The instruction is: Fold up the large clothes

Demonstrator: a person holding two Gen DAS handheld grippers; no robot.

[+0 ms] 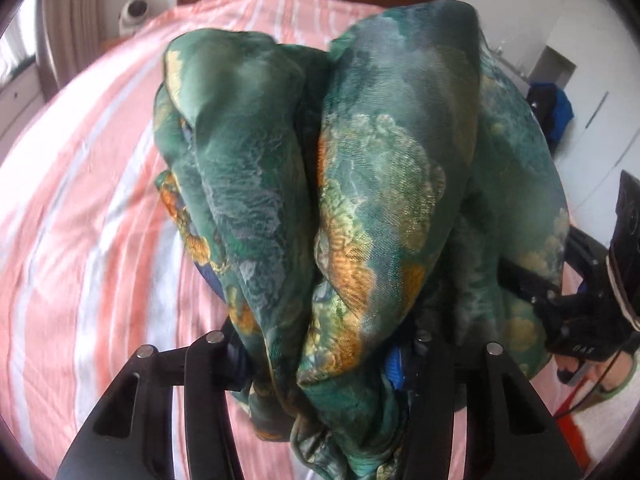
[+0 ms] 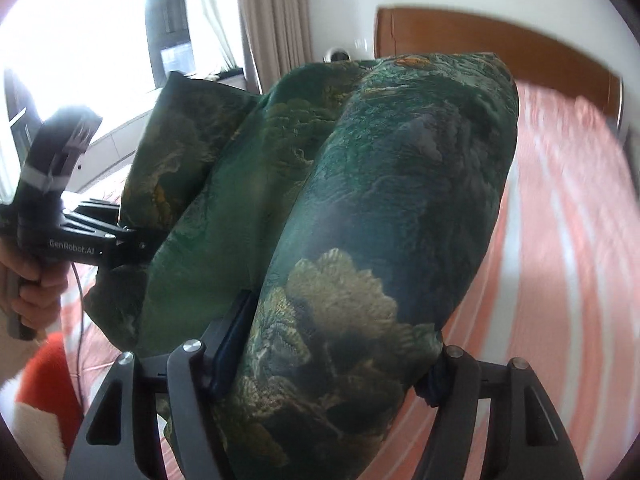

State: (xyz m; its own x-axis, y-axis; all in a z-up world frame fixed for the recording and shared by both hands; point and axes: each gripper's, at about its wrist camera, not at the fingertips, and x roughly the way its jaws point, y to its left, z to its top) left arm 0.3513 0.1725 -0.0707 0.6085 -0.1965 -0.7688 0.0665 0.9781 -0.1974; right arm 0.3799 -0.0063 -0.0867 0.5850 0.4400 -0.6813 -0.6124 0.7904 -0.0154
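A large dark green garment (image 1: 360, 184) with gold and orange landscape print hangs bunched in thick folds above the bed. My left gripper (image 1: 324, 356) is shut on a thick bundle of it, the cloth filling the gap between the fingers. My right gripper (image 2: 332, 364) is shut on another bulging fold of the garment (image 2: 380, 208). The right gripper shows in the left wrist view (image 1: 576, 312) at the garment's right side. The left gripper shows in the right wrist view (image 2: 132, 240) at the garment's left side, its tips buried in cloth.
A bed with a pink and white striped sheet (image 1: 88, 208) lies under the garment. A brown wooden headboard (image 2: 500, 40) stands at the far end. Curtains and a bright window (image 2: 120, 32) are to the left. A dark bag (image 1: 552, 108) sits by the white wall.
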